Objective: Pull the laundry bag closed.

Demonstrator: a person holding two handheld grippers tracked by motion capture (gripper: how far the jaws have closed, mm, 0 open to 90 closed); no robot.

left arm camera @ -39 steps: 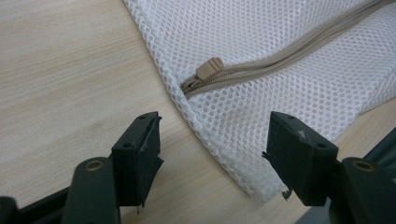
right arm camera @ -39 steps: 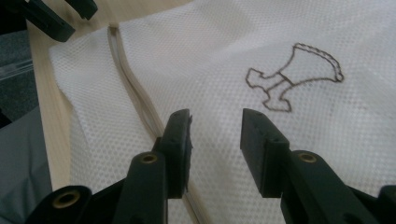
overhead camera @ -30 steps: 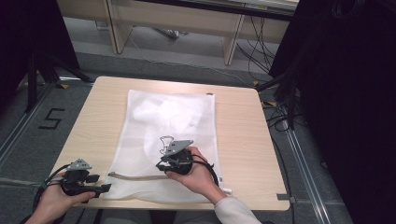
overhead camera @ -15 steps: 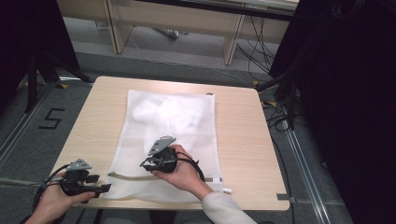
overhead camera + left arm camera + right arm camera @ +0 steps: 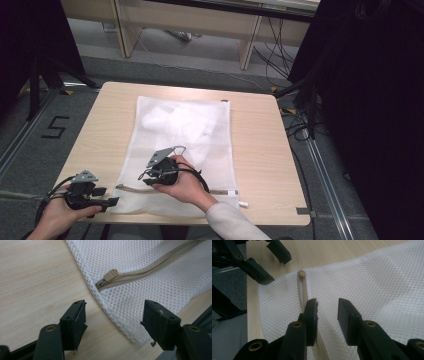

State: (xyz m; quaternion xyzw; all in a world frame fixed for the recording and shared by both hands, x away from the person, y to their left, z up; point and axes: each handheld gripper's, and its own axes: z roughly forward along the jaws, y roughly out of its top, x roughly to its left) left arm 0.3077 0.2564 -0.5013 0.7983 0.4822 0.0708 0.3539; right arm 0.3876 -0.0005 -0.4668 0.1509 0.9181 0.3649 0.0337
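With both tongs hovering at the near end of the mesh laundry bag, you look to be setting up to work its zipper, and nothing is gripped yet. Your left tongs sit at the near left corner of the worktop, spread wide and empty; in the left gripper view the bag's corner lies between and just beyond the two jaws, with the beige zipper pull a little farther on, near but not touched. Your right tongs are over the bag itself, parted only a little and holding nothing. In the right gripper view the zipper tape runs away from just under the left-hand jaw, so the gap between the jaws sits over plain mesh beside the tape rather than on it. Farther along that tape the pull rests at the bag's edge, and beyond it the left tongs wait open above the bare wood.

My judgement: the next move calls for pinning the corner fabric with the left tongs, then shifting the right ones along the tape to close on the pull. Past your hands, the bag lies flat toward the far edge with something white bunched inside.
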